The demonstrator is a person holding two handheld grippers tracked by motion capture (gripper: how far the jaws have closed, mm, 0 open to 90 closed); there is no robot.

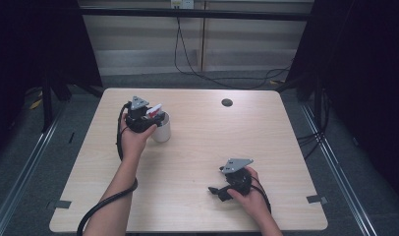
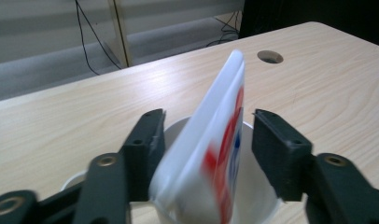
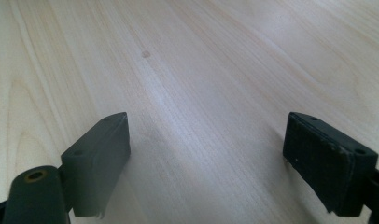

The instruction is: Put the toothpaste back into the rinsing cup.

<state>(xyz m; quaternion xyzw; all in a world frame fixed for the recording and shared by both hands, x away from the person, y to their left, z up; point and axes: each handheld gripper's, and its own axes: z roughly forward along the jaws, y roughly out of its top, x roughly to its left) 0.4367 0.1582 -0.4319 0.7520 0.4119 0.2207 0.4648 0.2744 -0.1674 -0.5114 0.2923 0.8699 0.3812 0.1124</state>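
My left gripper (image 2: 206, 140) stands released around a white tube (image 2: 211, 154) leaning in the cup (image 1: 162, 132): probably light, soft, slick; I regrip its flat sides. Right gripper (image 3: 206, 158) open above the worktop (image 1: 212, 147).

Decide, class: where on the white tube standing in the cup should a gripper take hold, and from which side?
Grip the tube by its flat upper end, which juts above the cup rim. Come from above, pads on the two broad faces; the cup wall blocks a lower side approach.
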